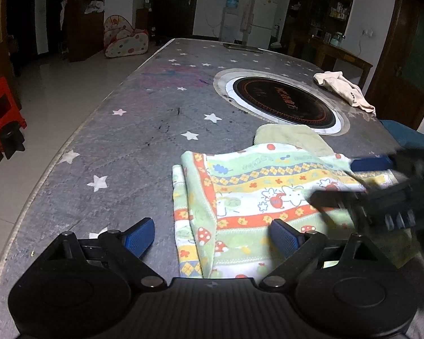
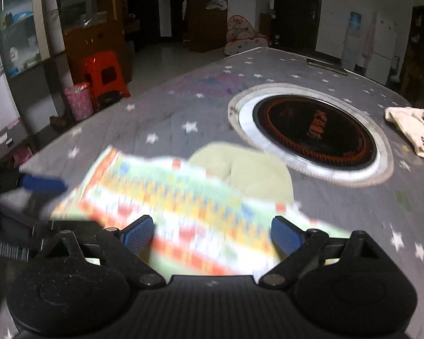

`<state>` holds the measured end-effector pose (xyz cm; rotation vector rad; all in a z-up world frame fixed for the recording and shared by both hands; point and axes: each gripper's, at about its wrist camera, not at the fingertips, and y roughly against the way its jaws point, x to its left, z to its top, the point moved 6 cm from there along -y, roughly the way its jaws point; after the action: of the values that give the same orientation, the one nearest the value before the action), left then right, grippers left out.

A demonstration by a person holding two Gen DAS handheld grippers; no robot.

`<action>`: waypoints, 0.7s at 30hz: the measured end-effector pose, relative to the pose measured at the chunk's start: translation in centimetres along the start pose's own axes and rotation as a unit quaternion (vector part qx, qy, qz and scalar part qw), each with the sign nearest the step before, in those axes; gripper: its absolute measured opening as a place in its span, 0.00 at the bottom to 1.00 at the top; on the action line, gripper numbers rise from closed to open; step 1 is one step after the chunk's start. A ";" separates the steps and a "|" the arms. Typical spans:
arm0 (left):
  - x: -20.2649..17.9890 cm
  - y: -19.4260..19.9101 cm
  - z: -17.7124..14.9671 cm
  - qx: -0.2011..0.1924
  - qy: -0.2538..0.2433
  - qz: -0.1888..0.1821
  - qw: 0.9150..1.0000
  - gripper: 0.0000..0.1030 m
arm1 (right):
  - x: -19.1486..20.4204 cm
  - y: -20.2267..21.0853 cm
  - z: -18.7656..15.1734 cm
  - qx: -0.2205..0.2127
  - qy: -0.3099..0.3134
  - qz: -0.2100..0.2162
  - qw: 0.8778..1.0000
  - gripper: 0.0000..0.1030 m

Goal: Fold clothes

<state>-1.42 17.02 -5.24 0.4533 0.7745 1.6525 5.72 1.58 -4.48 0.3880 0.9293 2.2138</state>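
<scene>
Soft printed cloth [image 1: 257,195], matt felt-like table cover [image 1: 132,130], glossy black glass cooktop [image 1: 285,99], metal-rimmed

A grey table cover [image 1: 132,141] printed with white stars fills the middle of both views. A round black cooktop [image 1: 284,102] with a pale ring sits set into it, right of centre. At the far end of the table lies a flat dark tray [image 1: 241,47]. On the floor at the left stands a red stool [image 2: 104,75], with a pink bin [image 2: 79,101] just beside it. A spotted play tent [image 1: 124,38] sits in the upper left, and a white fridge [image 1: 263,18] with a water dispenser [image 1: 230,14] stands at the top.
</scene>
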 end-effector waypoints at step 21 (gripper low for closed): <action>1.2 1.2 -0.3 -0.007 0.041 -0.017 0.999 0.49 | 2.5 5.7 -4.0 -0.039 -0.012 0.012 0.999 0.84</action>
<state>-2.71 18.02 -4.75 0.3628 0.8262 1.6509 -0.82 -1.61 -3.24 0.3914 0.8255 2.2555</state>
